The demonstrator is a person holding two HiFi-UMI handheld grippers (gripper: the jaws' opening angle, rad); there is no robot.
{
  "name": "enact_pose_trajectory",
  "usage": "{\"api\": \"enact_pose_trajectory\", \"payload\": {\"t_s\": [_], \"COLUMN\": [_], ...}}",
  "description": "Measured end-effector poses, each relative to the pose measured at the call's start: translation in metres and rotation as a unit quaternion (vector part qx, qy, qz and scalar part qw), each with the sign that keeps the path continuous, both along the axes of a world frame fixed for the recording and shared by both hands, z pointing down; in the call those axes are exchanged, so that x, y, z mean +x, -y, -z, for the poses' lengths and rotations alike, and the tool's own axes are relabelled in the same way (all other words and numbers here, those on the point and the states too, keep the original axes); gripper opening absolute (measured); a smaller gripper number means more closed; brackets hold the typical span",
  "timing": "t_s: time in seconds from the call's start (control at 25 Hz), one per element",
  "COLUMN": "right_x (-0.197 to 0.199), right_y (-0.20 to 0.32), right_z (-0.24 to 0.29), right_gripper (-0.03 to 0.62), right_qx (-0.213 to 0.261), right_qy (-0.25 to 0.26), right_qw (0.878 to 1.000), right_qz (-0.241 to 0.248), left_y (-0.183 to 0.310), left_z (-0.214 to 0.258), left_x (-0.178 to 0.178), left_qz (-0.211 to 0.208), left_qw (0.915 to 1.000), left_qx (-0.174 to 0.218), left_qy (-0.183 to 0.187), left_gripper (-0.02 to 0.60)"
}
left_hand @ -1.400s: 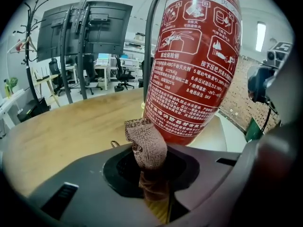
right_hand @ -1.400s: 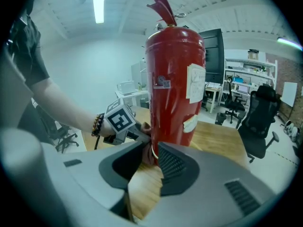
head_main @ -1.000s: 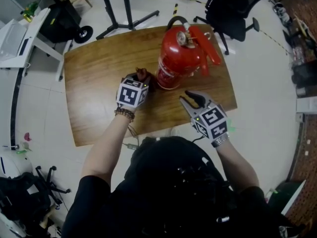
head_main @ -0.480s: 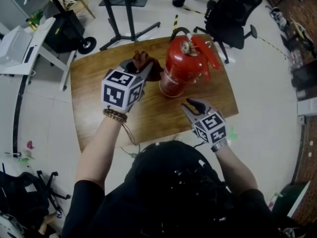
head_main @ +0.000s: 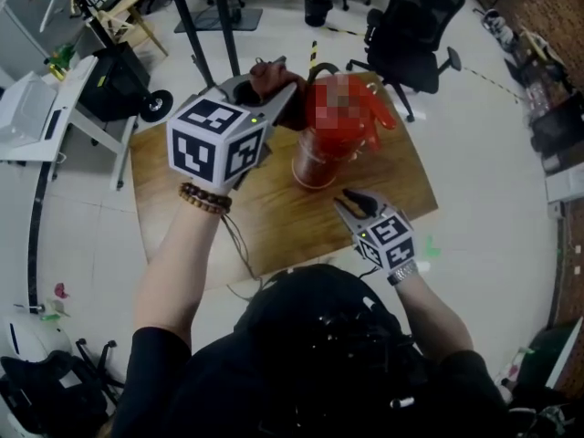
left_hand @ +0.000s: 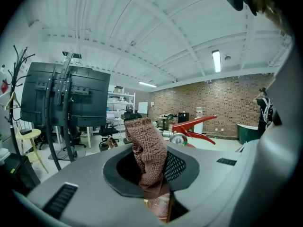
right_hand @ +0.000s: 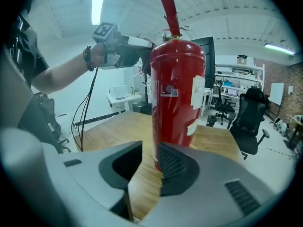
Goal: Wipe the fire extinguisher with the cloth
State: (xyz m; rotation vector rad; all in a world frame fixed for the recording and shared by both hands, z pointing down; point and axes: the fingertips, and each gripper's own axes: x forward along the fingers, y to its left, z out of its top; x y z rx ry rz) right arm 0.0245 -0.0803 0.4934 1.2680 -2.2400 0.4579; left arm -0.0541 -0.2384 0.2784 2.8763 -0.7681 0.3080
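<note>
Two grippers. Left gripper (head_main: 276, 94): jaws clamp the brown cloth (head_main: 266, 71) beside the fire extinguisher (head_main: 319, 158) top. Right gripper (head_main: 354, 199): jaws narrowly apart, empty, near its base. Extinguisher upright on the surface (head_main: 265, 217), unsteadied. Risk: a hard wipe could tip it.

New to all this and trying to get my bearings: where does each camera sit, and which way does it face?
Head view: on the person's head, looking steeply down on the table, fire extinguisher, both forearms, the left gripper and right gripper.
Left gripper view: rides the left gripper, looking along jaws shut on the cloth towards the room.
Right gripper view: rides the right gripper, looking along open jaws; the person's left arm shows.
Shared: both gripper views show the fire extinguisher.
</note>
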Motion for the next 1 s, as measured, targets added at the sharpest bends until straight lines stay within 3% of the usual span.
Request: {"api": "enact_pose_trajectory", "payload": {"t_s": [0.36,0.76,1.0], "right_x": [0.004,0.012,0.009], "right_y": [-0.005,-0.012,-0.012], "right_z": [-0.004,-0.01,-0.013], "right_gripper": [0.131,0.13,0.131], "right_qx": [-0.001,-0.011,-0.017], "right_qy": [0.006,0.006,0.007], "right_qw": [1.0,0.999,0.999], "right_qz": [-0.027,-0.045,-0.047], "left_y": [0.006,0.025,0.029], "left_z": [-0.012,-0.044,-0.085], "left_x": [0.037,0.028,0.027], "left_qz": [-0.031,-0.017,-0.017], "left_qw": [0.9994,0.998,0.9955], "left_qx": [-0.015,-0.061,-0.091], "left_qy": [0.003,-0.006,0.023], "left_gripper": [0.068,0.067,0.067]}}
